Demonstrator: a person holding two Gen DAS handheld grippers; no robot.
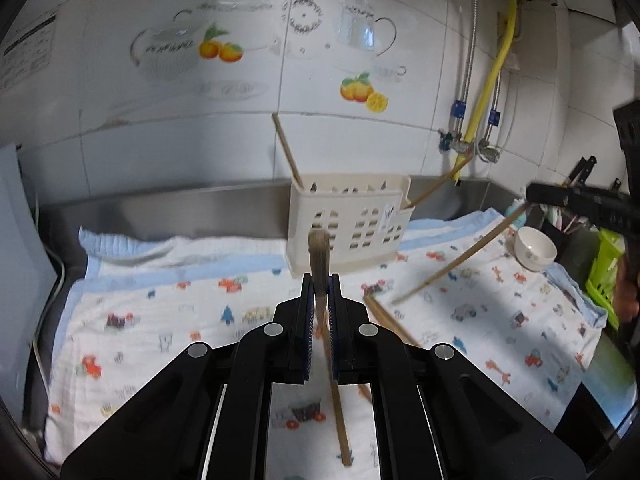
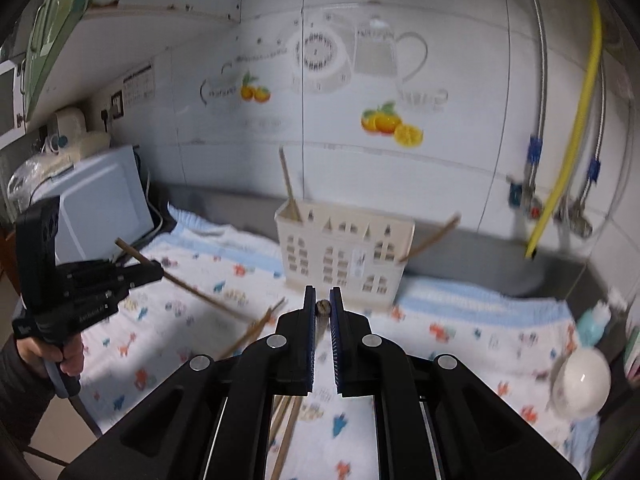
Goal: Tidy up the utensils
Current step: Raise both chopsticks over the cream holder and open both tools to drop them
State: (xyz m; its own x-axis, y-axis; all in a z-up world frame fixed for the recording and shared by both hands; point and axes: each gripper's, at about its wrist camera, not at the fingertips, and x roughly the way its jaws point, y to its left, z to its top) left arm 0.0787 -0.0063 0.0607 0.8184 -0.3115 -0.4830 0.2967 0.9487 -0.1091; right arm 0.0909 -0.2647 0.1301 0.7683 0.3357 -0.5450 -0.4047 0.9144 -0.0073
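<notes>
A cream plastic utensil holder (image 1: pixel 352 220) (image 2: pixel 344 256) stands at the back of the patterned cloth, with one chopstick (image 1: pixel 287 148) upright in its left part and another (image 1: pixel 440 182) leaning out to the right. My left gripper (image 1: pixel 320 280) (image 2: pixel 154 271) is shut on a wooden chopstick (image 1: pixel 320 256) held above the cloth, in front of the holder. My right gripper (image 2: pixel 322 296) (image 1: pixel 534 194) is shut on another chopstick (image 2: pixel 322 307) (image 1: pixel 456 264), seen end-on between its pads. Loose chopsticks (image 1: pixel 392 322) (image 2: pixel 256 330) lie on the cloth.
A white bowl (image 1: pixel 534 248) (image 2: pixel 580 384) sits at the cloth's right edge. A green basket (image 1: pixel 604 268) and knives are further right. A microwave (image 2: pixel 100 204) stands at the left. Pipes and a yellow hose (image 1: pixel 488 80) run down the tiled wall.
</notes>
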